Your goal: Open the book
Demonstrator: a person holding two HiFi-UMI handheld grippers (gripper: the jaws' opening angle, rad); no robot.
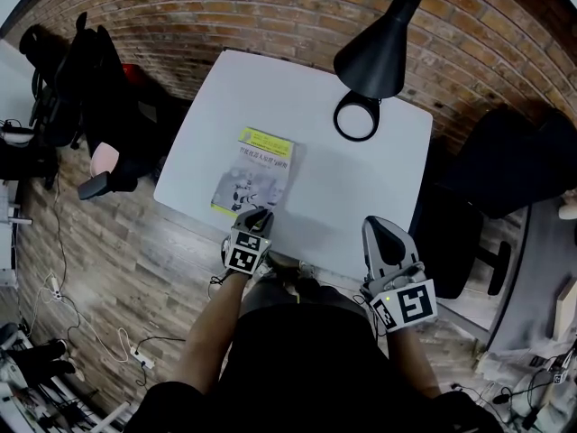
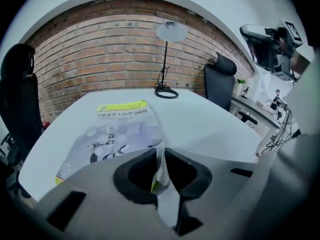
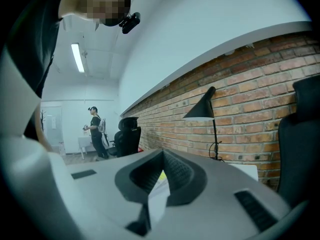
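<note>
Left gripper view: left gripper (image 2: 159, 153) pinches the corner of the book (image 2: 117, 129) lying just ahead on the worktop (image 2: 210, 119); right gripper (image 3: 162, 156) is closed, empty.

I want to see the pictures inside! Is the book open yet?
Not yet. Done: the left gripper is at the book, its jaws pinching the cover's near corner. In hand: only that corner is raised; the rest lies closed and flat on the white table. Left to do: swing the cover over. The right gripper sits shut and empty by the table's near edge.
</note>
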